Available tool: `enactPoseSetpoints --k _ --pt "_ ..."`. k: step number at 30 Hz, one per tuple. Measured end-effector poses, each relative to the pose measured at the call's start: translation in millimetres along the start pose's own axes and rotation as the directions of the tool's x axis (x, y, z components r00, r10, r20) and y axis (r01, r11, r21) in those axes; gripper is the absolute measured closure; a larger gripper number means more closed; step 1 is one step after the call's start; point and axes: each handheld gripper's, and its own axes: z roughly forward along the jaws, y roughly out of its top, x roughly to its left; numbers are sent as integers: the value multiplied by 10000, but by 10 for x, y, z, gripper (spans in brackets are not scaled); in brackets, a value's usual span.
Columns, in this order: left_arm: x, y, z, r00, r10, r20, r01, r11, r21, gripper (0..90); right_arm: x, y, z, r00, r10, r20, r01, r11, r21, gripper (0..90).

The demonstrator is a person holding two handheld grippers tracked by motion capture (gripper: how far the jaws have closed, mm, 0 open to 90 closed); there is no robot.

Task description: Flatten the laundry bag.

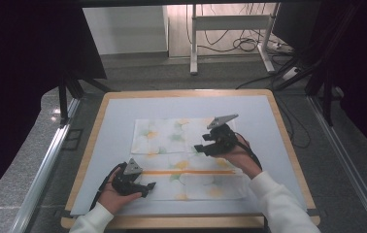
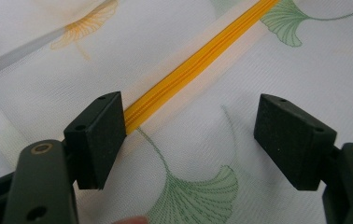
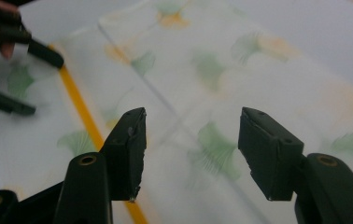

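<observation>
Tools (image 1: 147,187) (image 1: 202,145) open-jawed, low over leaf-print fabric (image 1: 172,133).

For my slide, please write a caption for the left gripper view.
Open left gripper above a white ginkgo-print fabric cover, beside its yellow zipper.

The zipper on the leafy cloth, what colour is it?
The zipper is yellow-orange, clearest in the left gripper view.

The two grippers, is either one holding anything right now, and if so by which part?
Nothing is held. The left gripper stands open over the cloth's yellow zipper; the right gripper is open above the cloth.
</observation>
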Motion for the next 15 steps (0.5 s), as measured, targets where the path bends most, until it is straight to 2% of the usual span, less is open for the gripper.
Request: enactPoseSetpoints --k 6,8,11,15 --pt "-3 0 2 10000 -16 -19 16 10000 -13 247 78 -399 -14 9988 469 -139 -462 9977 501 389" --pt "-6 3 4 10000 -23 -35 23 10000 -7 245 138 -483 -40 9986 466 -234 -453 9975 544 385" --pt "-7 4 5 10000 -20 -55 20 10000 -10 244 261 -551 -61 9977 421 -531 -393 9978 526 378" --pt "-10 3 4 10000 -28 -86 28 10000 -25 244 453 -565 -30 9959 64 -897 0 9974 719 358"
